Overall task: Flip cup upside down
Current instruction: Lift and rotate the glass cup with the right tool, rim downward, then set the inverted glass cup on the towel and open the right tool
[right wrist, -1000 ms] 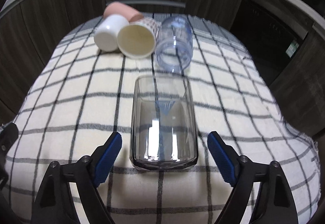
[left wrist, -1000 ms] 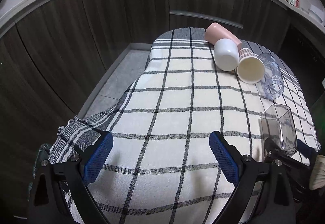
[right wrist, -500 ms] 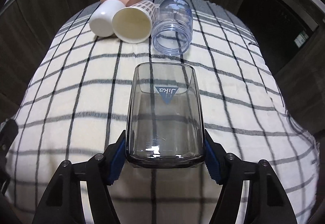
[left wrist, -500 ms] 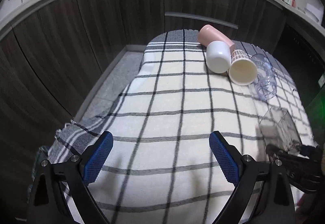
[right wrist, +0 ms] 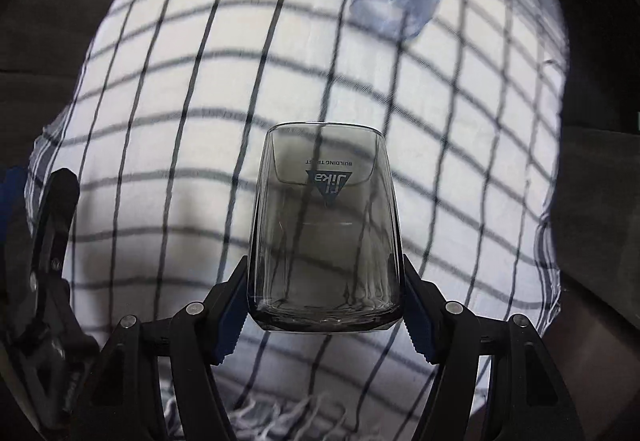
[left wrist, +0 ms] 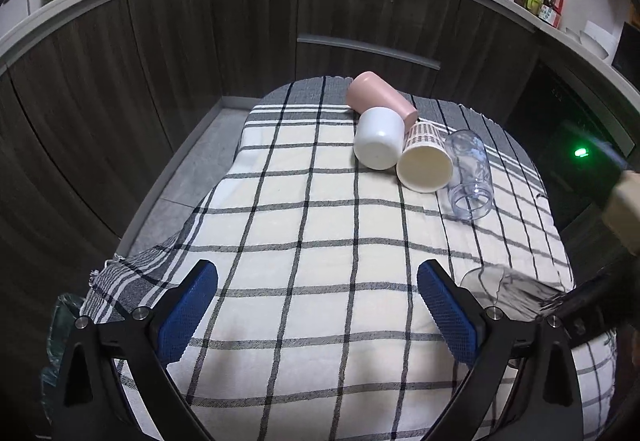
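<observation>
Though tilted, glass cup [right wrist: 324, 237] between right gripper [right wrist: 325, 303] pads.

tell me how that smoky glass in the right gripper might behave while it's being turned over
The smoky glass looks smooth and hard, so it may slip between the right gripper pads. Gripped only near its thick base, it could pivot. Being glass, it would probably break if dropped.

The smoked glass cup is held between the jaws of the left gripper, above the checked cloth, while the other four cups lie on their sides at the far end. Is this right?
Not quite: the right gripper holds the smoked glass cup, as the right wrist view shows. The left gripper is open and holds nothing. The rest stands: the cup is above the checked cloth, and the other four cups lie on their sides at the far end.
</observation>
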Demonstrator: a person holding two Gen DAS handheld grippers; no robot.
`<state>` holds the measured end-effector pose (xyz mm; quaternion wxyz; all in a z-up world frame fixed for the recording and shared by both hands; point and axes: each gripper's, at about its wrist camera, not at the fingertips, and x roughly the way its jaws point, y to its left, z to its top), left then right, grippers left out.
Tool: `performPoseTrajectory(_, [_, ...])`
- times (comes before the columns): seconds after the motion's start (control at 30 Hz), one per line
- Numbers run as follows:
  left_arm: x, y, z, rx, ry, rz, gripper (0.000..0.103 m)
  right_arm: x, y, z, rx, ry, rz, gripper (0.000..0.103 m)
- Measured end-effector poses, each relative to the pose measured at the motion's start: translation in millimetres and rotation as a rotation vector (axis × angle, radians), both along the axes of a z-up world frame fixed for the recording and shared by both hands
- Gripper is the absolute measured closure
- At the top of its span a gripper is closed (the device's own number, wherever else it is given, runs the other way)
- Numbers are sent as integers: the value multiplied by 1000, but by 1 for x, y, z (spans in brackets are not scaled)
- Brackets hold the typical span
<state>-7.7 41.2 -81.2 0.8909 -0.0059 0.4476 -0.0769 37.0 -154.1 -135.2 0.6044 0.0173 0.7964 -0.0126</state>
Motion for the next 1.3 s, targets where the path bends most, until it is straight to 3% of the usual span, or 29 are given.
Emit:
performPoseTrajectory(0.23, [17,-5,4,-12,-1,23,1,31,-8,-28,8,155,9,36])
performPoseTrajectory(0.33, [27,-8,4,-12,1,38,1,42,-10,-32,-8,173,19,36])
performPoseTrajectory(0.7, [49,-7,-1,2,-2,83,1,83,-19,-33,-41,90,25,35])
performPoseTrajectory(0.9, [46,-8,0,14,-10,73,1,77,-15,-31,-40,58,40,34])
performPoseTrajectory(1.0, [42,-10,6,22,-28,67,1,70,-15,-20,-44,-3,42,24])
performPoseTrajectory(1.1, [36,-11,14,21,-53,58,1,60,-19,-4,-39,-88,25,24])
performPoseTrajectory(1.3, [24,-10,28,22,-109,53,1,22,-25,32,-18,-364,-57,24])
